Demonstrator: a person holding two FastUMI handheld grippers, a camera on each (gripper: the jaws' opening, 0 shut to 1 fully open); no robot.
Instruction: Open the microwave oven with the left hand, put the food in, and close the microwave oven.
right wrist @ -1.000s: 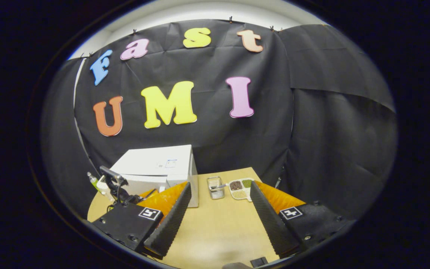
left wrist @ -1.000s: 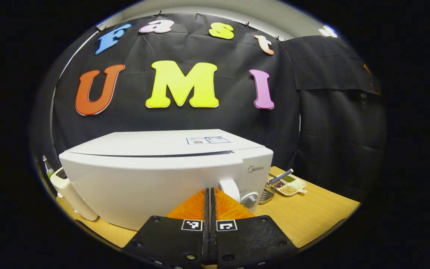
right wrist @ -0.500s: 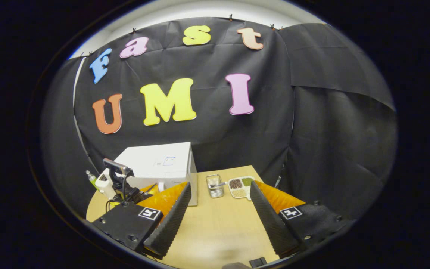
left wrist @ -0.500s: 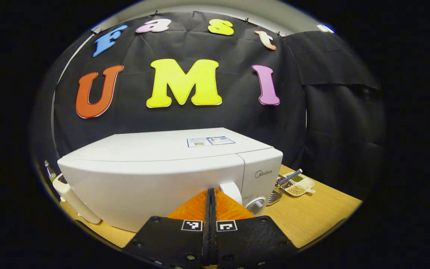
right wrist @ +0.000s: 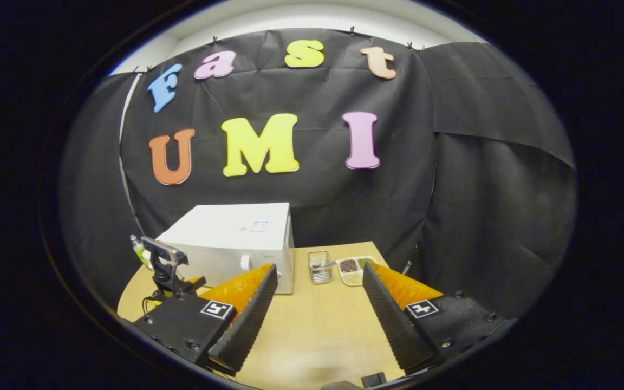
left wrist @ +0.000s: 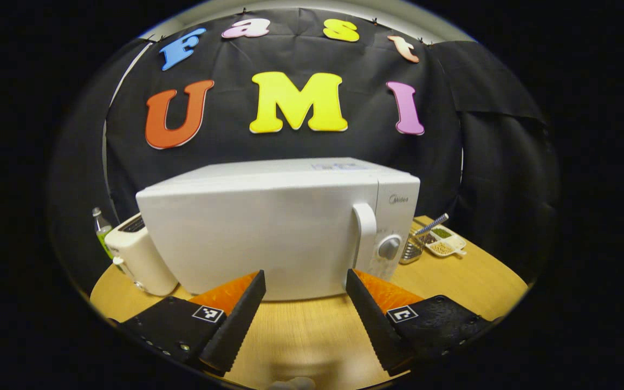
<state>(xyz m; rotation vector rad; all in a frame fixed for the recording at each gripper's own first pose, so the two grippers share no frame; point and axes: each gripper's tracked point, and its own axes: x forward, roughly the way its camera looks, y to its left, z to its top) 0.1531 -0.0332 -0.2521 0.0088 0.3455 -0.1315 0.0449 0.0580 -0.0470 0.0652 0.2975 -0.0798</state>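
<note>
In the left gripper view, at the far left edge, a small bottle [left wrist: 100,227] with a green label stands half behind a white toaster [left wrist: 140,260], its lower part hidden. The toaster sits just beside the left end of the microwave oven [left wrist: 268,227], and whether the two touch is hard to tell.

The microwave oven stands on the wooden table [left wrist: 453,276], back toward the black cloth wall. It is a white box, door flush with the body (no gap shows along its edge), with a plain white door face. A white vertical handle [left wrist: 365,238] stands at the door's right side, and next to it a control panel carries a round knob [left wrist: 388,248]. The bottom edge of the oven is partly cut off by the left gripper [left wrist: 304,281], whose fingers are spread wide apart over the table, grasping nothing, just in front of the oven.

Right of the oven is a metal mesh basket [left wrist: 410,250], partly hidden behind the oven's corner, and a white divided tray [left wrist: 444,242] with grains too small to identify.

In the right gripper view, the right gripper [right wrist: 320,281] is likewise spread and empty, well back from the oven. Its left finger [right wrist: 247,314] covers the oven's lower front corner.
</note>
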